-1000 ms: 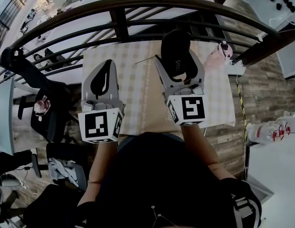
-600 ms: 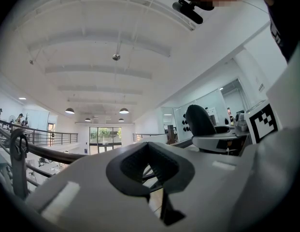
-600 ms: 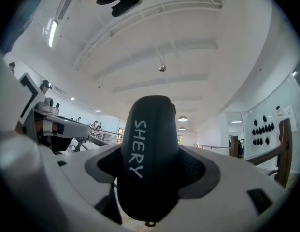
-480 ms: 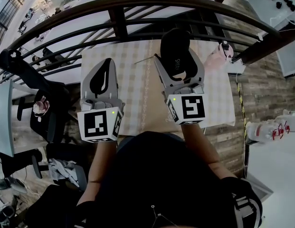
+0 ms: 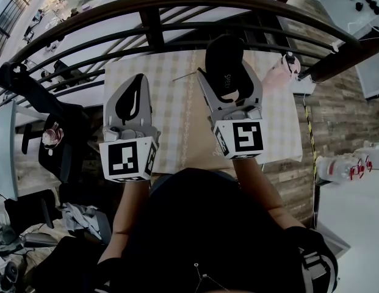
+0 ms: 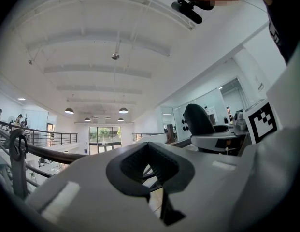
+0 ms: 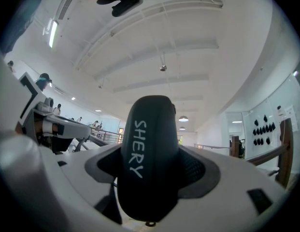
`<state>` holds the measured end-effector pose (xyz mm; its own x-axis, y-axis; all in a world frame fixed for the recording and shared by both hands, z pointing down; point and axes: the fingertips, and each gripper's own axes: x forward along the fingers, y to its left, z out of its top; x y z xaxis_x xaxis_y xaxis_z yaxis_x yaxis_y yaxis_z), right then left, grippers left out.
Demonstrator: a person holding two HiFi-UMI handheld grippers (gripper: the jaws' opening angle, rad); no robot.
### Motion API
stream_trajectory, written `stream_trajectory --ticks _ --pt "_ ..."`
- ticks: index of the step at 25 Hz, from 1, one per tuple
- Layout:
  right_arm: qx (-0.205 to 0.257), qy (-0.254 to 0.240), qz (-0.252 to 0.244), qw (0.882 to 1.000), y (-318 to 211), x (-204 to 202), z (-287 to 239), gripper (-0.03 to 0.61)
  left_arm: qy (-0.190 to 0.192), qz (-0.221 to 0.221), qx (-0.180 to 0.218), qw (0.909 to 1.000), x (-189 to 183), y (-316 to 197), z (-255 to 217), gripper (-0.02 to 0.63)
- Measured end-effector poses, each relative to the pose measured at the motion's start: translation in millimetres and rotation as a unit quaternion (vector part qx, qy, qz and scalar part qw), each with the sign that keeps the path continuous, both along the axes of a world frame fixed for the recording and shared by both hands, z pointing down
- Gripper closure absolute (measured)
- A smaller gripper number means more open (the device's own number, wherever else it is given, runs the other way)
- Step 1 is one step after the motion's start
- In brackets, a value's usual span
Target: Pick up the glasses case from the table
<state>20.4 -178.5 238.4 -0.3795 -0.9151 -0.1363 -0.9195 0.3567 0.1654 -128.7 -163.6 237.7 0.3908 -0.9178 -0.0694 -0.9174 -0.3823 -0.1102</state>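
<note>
A black glasses case [image 5: 224,65] with white lettering is clamped upright in my right gripper [image 5: 229,81], raised above the checked tabletop [image 5: 177,115]. In the right gripper view the glasses case [image 7: 149,156] fills the space between both jaws and points toward the ceiling. My left gripper [image 5: 132,102] is held level beside it on the left, its jaws together with nothing between them; in the left gripper view the left gripper [image 6: 149,170] shows its pads meeting around a small hollow.
A dark curved railing [image 5: 177,8] runs along the table's far side. A thin stick [image 5: 186,75] lies on the cloth near the case. A pinkish object [image 5: 281,72] sits at the table's right end. A black chair [image 5: 61,139] stands at the left.
Both grippers have stayed nearly still, with the case lifted very slightly farther away. The small green lights seen on the cubes half a second ago are off.
</note>
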Motion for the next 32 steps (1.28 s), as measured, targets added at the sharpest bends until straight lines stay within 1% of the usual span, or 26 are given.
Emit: stream_trajectory --ticks 8,18,32 --pt "0.0 -0.001 0.002 1.0 0.7 -0.2 0.3 0.244 0.0 0.001 -0.001 1.0 -0.3 0.1 1.5 0.603" --pt "0.001 0.011 0.0 1.0 2.5 -4.2 1.7 0.244 0.0 0.001 -0.001 1.0 -1.7 1.1 2.1 0.603" --pt "-0.004 0.003 -0.002 1.0 1.1 -2.7 2.2 0.244 0.0 0.0 -0.002 1.0 -2.0 0.2 2.9 0.603"
